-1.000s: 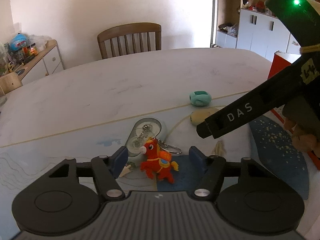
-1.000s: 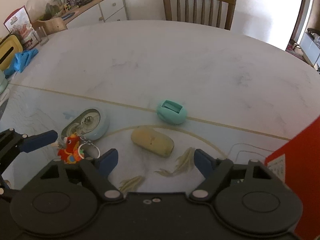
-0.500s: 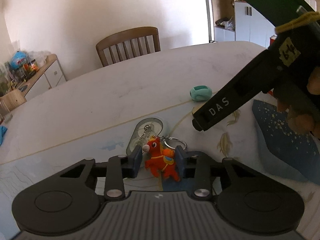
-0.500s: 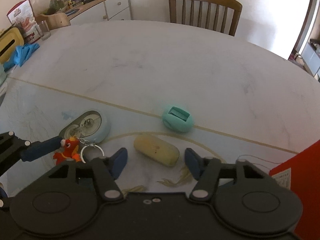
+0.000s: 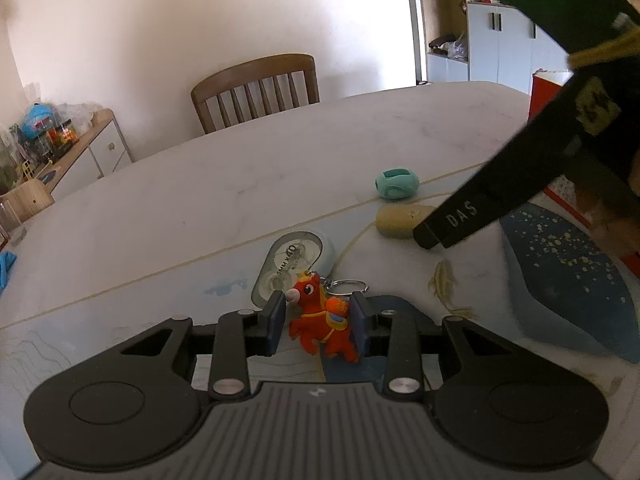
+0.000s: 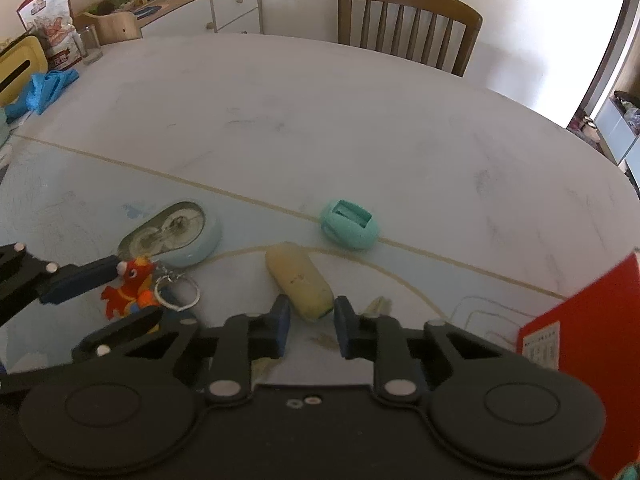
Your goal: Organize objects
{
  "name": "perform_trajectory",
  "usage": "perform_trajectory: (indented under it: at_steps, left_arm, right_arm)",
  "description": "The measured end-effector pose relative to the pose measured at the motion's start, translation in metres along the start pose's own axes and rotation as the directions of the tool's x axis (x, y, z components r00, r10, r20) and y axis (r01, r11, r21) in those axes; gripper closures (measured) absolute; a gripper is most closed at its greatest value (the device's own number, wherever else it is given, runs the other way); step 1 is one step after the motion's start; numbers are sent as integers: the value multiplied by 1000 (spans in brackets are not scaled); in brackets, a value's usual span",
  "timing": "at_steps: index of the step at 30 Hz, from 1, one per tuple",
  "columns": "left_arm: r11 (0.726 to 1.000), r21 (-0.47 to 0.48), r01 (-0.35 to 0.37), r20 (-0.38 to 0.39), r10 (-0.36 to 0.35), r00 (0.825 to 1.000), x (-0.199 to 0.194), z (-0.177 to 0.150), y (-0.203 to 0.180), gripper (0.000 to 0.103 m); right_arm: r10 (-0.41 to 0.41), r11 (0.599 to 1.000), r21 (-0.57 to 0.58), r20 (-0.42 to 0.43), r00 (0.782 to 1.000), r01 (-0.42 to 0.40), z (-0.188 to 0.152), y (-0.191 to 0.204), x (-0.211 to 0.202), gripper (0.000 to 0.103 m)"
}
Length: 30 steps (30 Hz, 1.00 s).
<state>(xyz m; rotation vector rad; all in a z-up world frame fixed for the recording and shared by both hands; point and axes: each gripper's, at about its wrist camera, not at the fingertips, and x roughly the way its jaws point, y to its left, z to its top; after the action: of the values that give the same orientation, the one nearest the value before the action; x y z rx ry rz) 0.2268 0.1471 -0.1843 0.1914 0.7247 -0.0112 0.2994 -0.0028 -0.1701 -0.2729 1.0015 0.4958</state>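
A red horse keychain lies on the patterned mat, and my left gripper is shut on it, one pad against each flank. The right wrist view shows the same horse with its key ring between the left gripper's fingers. My right gripper points steeply down and its jaws are closing, both pads touching the near end of a yellow oblong piece. One right finger shows against that yellow piece in the left wrist view.
A pale blue correction-tape dispenser lies just behind the horse. A teal oval piece sits beyond the yellow one. A red box stands at the right, a blue cloth far left, a wooden chair behind the table.
Both grippers went from wide open to closed: the left onto the red horse, the right onto the near end of the yellow piece. Neither hand travelled much.
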Motion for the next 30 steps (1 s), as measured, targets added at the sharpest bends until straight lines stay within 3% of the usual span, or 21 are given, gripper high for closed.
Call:
perform_trajectory:
  at_steps: [12, 30]
  left_arm:
    - [996, -57, 63, -13, -64, 998, -23, 2, 1, 69]
    - [981, -36, 190, 8, -190, 982, -85, 12, -31, 69]
  right_arm:
    - [58, 997, 42, 32, 998, -59, -29, -2, -40, 83]
    - [58, 990, 120, 118, 991, -73, -83, -15, -121, 85]
